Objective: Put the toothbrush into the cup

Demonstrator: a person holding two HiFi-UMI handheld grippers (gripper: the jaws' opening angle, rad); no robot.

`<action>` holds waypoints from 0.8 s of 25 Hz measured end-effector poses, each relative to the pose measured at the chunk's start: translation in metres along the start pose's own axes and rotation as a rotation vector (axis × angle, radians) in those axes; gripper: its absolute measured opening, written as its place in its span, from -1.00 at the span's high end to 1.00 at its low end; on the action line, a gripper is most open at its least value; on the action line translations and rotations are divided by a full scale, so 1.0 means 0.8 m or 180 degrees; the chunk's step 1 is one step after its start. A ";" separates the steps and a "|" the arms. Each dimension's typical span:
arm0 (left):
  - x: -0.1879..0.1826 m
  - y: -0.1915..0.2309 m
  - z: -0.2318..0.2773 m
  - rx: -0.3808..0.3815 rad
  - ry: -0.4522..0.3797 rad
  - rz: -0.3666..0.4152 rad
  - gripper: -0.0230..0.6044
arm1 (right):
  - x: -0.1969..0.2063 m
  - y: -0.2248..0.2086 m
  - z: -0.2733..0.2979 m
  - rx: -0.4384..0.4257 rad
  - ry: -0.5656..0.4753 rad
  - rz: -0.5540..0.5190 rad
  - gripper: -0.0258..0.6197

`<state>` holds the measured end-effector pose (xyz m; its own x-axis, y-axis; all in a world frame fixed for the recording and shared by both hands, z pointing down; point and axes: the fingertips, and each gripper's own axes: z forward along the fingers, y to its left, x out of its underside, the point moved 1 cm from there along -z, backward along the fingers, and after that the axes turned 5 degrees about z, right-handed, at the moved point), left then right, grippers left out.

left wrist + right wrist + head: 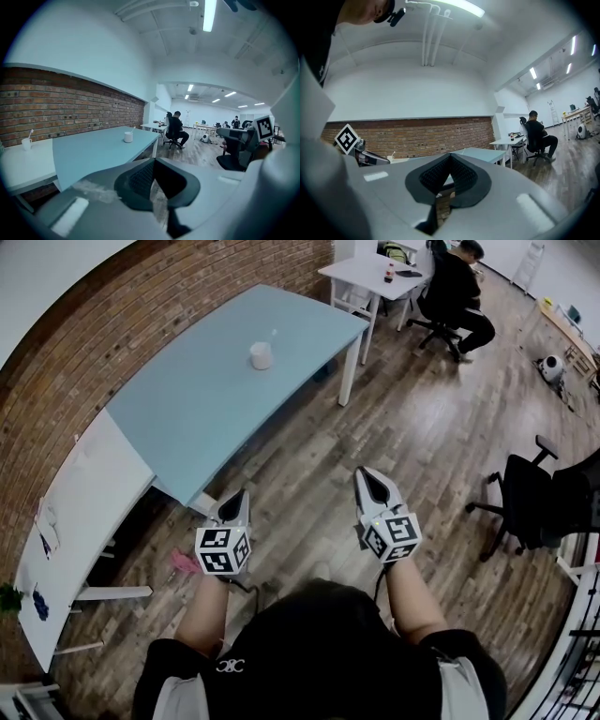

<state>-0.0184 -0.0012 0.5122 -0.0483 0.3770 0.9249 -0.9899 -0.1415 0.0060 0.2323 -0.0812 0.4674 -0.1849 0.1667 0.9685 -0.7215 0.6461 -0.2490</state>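
A white cup (261, 355) stands near the far end of the light blue table (206, 418). A thin pale toothbrush (273, 334) shows at the cup's far rim. In the left gripper view the cup (128, 137) has the stick (133, 128) slanting up out of it. Both grippers hang over the wooden floor, short of the table's near corner and well apart from the cup. My left gripper (236, 505) (153, 161) is shut with nothing in it. My right gripper (373, 482) (450, 157) is shut and empty too.
A white table (66, 521) adjoins the blue one on the left and bears a second cup (26, 144). A brick wall (141, 306) runs behind both. A person sits at a white desk (370, 273) farther back. A black office chair (530, 502) stands to the right. Something pink (183, 563) lies on the floor.
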 end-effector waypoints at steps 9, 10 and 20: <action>0.039 -0.014 -0.101 0.0151 -0.0194 0.0031 0.90 | 0.020 0.080 -0.097 0.0178 -0.0063 -0.0099 0.89; 0.045 -0.016 -0.115 0.0175 -0.0209 0.0042 0.90 | 0.023 0.092 -0.110 0.0204 -0.0070 -0.0088 0.89; 0.092 -0.035 -0.305 0.0198 -0.0439 0.0329 0.90 | 0.045 0.252 -0.256 0.0156 -0.0190 -0.0145 0.89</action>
<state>-0.0269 0.2537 0.4875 -0.1263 0.2291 0.9652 -0.9703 -0.2308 -0.0722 0.2167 0.2076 0.4520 -0.1896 0.0922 0.9775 -0.7616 0.6145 -0.2057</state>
